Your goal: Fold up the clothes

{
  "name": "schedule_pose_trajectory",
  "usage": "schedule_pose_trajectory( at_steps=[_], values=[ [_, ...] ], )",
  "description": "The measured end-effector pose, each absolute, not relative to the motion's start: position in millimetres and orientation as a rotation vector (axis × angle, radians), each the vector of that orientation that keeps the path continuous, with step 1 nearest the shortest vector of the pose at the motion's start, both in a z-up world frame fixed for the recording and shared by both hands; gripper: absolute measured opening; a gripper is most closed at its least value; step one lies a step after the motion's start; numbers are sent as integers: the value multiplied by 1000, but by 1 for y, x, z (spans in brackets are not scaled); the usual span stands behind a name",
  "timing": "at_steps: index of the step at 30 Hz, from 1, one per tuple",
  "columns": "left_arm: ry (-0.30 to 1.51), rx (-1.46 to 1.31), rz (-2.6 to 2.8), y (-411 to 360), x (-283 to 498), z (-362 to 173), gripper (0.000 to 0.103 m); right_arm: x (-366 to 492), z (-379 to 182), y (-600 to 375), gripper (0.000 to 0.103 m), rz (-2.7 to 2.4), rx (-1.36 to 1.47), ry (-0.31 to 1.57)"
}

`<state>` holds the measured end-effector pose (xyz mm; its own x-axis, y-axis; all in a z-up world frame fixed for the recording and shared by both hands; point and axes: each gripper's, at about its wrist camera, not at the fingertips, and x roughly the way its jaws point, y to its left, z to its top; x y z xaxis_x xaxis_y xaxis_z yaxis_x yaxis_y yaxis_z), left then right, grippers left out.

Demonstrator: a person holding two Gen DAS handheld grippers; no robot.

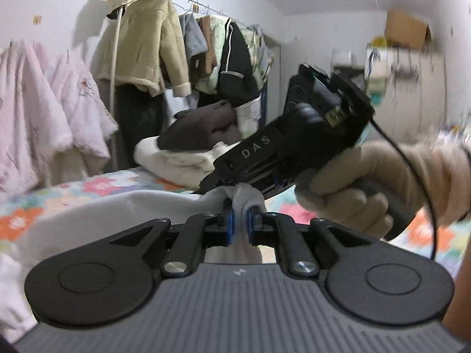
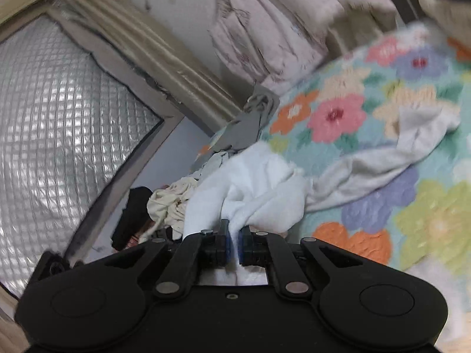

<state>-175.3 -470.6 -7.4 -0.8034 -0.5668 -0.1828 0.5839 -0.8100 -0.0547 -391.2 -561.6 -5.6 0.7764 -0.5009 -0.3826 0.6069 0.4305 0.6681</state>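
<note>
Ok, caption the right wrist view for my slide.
Right gripper shut on white garment over the floral bedspread.

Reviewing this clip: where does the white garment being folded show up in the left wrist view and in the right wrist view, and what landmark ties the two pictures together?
Left wrist view: the white garment spreads across the lower left and bunches at centre between the left gripper pads.
Right wrist view: it sits at lower centre, pinched by the right gripper, one part trailing right across the bed.
Shared landmark: the floral bedspread.
</note>
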Motion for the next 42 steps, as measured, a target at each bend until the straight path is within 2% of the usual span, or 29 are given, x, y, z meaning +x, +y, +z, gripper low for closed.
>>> schedule_pose_trajectory(
  at_steps=[3,5,7,10,11,13,15,19,22,24,28,32,40,41,42],
  values=[
    [291,198,-2547,-475,-190,-3,9,-404,5,-549,8,-752,798,177],
    [193,338,-2503,-469,-223,-3,9,-411,2,-547,8,-845,706,255],
    [251,372,-2487,-473,-244,-12,9,-428,-12,-550,8,-930,759,279],
    [554,410,-2479,-500,-244,-40,11,-445,-33,-553,7,-1047,752,348],
    [572,441,-2456,-503,-237,-46,13,-447,-41,-556,7,-1088,740,397],
    [608,502,-2409,-510,-223,-58,21,-452,-54,-562,7,-1140,737,454],
    [635,494,-2348,-516,-198,-58,46,-455,-63,-566,7,-1177,728,493],
    [733,364,-2193,-545,-129,-43,48,-447,-65,-575,5,-1265,609,613],
    [725,226,-2074,-558,-74,-30,56,-445,-55,-587,4,-1325,510,670],
    [658,224,-1960,-564,-44,-30,64,-441,-48,-593,4,-1352,418,726],
    [745,202,-1798,-593,1,-52,64,-442,-36,-606,3,-1399,315,793],
    [861,177,-1653,-610,13,-61,61,-455,-53,-615,3,-1384,347,901],
    [915,238,-1775,-646,-21,-85,63,-471,-85,-604,4,-1402,477,872],
    [909,252,-1806,-651,-29,-91,52,-471,-84,-604,4,-1397,480,867],
    [902,265,-1836,-656,-37,-96,25,-471,-83,-604,4,-1390,478,862]
  ],
)
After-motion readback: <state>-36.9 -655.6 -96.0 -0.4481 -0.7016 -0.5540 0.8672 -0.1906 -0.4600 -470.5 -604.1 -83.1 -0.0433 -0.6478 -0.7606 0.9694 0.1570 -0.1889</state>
